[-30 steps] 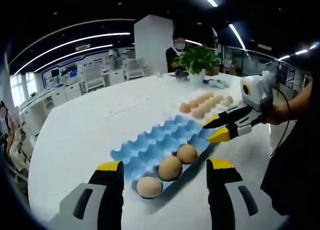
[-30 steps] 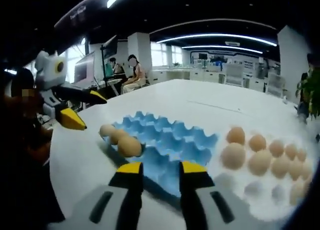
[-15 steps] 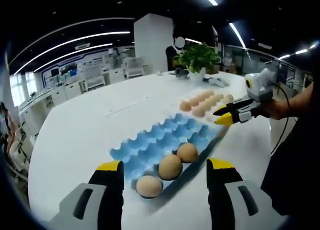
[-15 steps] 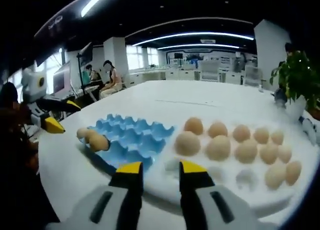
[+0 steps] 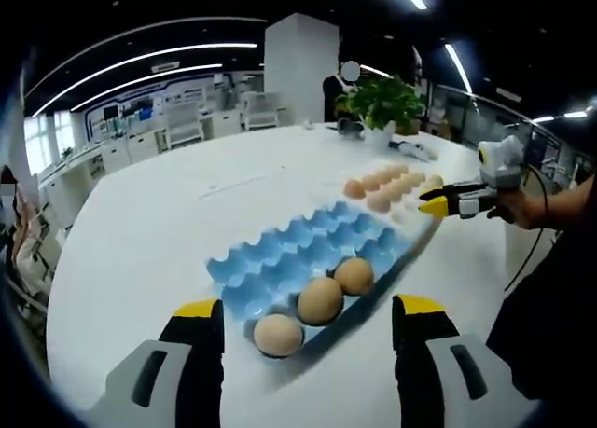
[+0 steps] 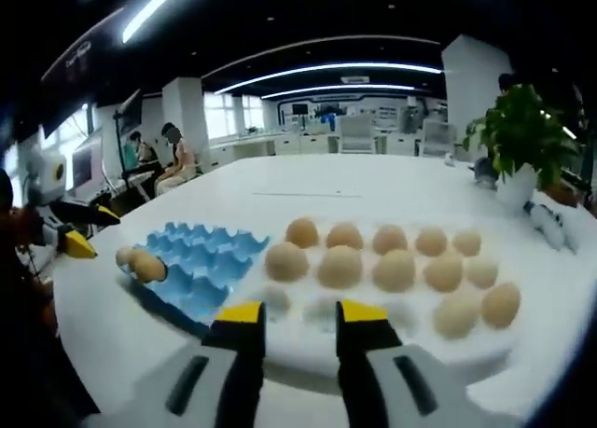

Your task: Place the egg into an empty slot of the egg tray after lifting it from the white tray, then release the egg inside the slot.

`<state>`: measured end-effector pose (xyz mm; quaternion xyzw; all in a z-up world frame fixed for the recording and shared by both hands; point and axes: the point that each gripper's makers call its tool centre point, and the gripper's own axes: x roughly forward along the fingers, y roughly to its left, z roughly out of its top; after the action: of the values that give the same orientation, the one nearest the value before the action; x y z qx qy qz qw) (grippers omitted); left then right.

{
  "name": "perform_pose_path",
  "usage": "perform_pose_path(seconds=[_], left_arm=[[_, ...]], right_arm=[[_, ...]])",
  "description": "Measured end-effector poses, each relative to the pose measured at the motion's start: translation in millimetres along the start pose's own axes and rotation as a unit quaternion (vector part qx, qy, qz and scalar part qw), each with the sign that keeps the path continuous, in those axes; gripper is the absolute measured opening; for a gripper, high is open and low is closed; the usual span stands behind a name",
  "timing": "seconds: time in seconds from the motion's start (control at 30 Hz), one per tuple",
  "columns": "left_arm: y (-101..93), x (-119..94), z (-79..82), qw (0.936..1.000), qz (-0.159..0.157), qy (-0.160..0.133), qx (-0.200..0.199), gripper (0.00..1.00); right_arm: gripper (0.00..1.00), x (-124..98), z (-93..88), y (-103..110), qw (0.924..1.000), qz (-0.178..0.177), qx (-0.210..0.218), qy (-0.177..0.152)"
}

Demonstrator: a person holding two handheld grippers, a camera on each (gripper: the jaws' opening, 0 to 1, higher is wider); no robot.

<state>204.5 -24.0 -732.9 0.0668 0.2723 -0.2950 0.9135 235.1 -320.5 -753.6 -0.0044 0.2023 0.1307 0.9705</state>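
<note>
A: Left to right: blue egg tray, then eggs on the white tray.

B: Right hand-held gripper?

A: Jaws apart, empty. The nearest egg looks brittle and smooth: grip its widest part, gently.

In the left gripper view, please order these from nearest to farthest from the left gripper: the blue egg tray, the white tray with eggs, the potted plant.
From the left gripper:
1. Blue egg tray, just ahead of the jaws, three eggs in its near row.
2. White tray, farther ahead to the right, beside the right gripper.
3. Potted plant, at the table's far edge.
</note>
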Motion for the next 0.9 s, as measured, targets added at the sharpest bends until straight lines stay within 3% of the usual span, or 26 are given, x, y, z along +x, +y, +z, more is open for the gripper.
perform_pose_path(seconds=[0.23,0.4,0.73,0.77,0.8,0.9], left_arm=[[5.6,0.3,8.0,0.9998,0.012,-0.014,-0.005,0.92],[1.7,2.3,7.9,0.9999,0.006,-0.009,-0.004,0.90],[0.0,2.1,8.0,0.9999,0.003,-0.006,-0.008,0.87],[1.2,1.5,8.4,0.9999,0.006,-0.008,-0.010,0.87],[2.3,0.8,9.0,0.9999,0.008,-0.009,-0.010,0.88],[4.2,0.0,8.5,0.9998,0.011,-0.009,-0.011,0.88]], right_arm=[[0.30,-17.4,13.6,-72.1,0.9930,-0.108,0.037,-0.032],[0.30,-12.1,4.2,-97.7,0.9903,-0.126,0.056,-0.011],[0.34,5.4,-24.8,-97.5,0.9922,-0.109,0.003,0.061],[0.34,7.5,-16.7,-97.4,0.9941,-0.101,-0.020,0.035],[0.34,6.4,-22.4,-97.1,0.9933,-0.105,-0.004,0.048],[0.33,5.9,-22.7,-97.8,0.9939,-0.102,-0.004,0.043]])
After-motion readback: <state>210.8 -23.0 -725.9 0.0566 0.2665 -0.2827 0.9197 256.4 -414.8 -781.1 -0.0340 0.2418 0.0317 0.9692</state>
